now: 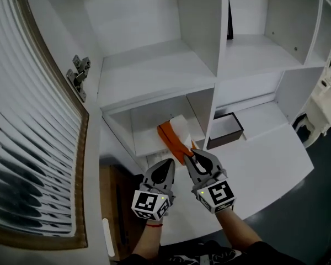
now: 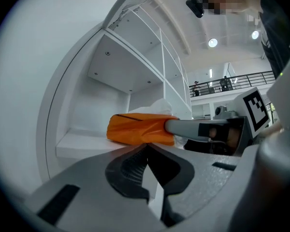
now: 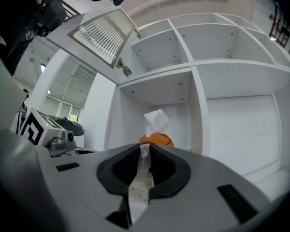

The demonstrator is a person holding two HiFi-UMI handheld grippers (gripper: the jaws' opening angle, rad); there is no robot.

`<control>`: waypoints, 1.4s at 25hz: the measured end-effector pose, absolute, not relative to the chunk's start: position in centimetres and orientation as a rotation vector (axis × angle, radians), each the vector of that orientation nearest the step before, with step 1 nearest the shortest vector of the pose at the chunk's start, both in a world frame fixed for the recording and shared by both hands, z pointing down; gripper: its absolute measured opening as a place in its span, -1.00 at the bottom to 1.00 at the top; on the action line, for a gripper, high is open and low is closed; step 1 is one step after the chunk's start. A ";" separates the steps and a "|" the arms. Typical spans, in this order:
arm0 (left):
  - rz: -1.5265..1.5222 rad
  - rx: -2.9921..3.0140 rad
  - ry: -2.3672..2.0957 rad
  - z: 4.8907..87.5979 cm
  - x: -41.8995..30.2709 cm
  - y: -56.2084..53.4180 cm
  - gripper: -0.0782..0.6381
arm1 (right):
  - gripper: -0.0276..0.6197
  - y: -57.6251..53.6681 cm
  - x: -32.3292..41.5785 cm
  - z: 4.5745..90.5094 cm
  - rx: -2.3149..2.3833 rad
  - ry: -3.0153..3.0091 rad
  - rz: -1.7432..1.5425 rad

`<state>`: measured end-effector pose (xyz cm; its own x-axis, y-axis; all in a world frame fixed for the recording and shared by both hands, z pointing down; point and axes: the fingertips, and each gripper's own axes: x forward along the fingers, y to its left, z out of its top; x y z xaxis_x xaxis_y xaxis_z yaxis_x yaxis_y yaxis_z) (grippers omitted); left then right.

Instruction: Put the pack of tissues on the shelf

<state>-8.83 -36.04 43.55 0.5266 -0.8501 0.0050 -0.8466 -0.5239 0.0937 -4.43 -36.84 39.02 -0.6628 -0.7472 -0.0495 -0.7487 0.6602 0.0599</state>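
Observation:
The orange pack of tissues (image 1: 174,139) reaches into the low left compartment of the white shelf (image 1: 154,73), with a white tissue (image 3: 157,120) sticking up from its top. My right gripper (image 1: 192,154) is shut on a thin pale flap at the pack's near end, which shows between the pads in the right gripper view (image 3: 145,146). In the left gripper view the pack (image 2: 140,128) seems to lie on the compartment's board. My left gripper (image 1: 170,162) sits just left of the right one, shut (image 2: 146,149) with nothing in it.
A black box (image 1: 226,128) stands in the compartment to the right. An open door with a slatted panel (image 1: 33,120) and a hinge (image 1: 79,73) is at the left. A white ledge (image 1: 265,159) juts out below the shelf. People stand on a distant balcony (image 2: 198,87).

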 end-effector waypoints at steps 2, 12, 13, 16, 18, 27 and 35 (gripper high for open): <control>-0.072 2.661 -1.474 43.8 -8.8 -36.0 -0.76 | -0.80 -37.4 -4.8 39.3 -1.284 2.871 0.124; -0.102 2.594 -1.529 44.3 -10.7 -35.6 -0.76 | -0.80 -39.6 -7.1 39.5 -1.232 2.920 0.111; -0.099 2.590 -1.536 44.4 -10.9 -35.5 -0.76 | -0.80 -39.7 -7.4 39.5 -1.224 2.919 0.107; -0.096 2.586 -1.547 44.4 -11.1 -35.4 -0.76 | -0.80 -40.2 -7.9 39.5 -1.222 2.915 0.094; -0.093 2.590 -1.550 44.3 -11.2 -35.4 -0.76 | -0.80 -40.5 -8.2 39.5 -1.226 2.915 0.089; -0.079 2.592 -1.555 44.4 -11.8 -34.9 -0.76 | -0.80 -41.6 -9.5 39.6 -1.248 2.922 0.063; -0.080 2.586 -1.557 44.5 -12.0 -34.6 -0.76 | -0.62 -41.2 -8.8 39.0 -1.192 2.838 0.014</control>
<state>-12.04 -34.64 44.49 0.4688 -0.8831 0.0174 -0.8767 -0.4628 0.1312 -8.79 -41.22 38.98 -0.6983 -0.7130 -0.0623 -0.7136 0.7004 -0.0165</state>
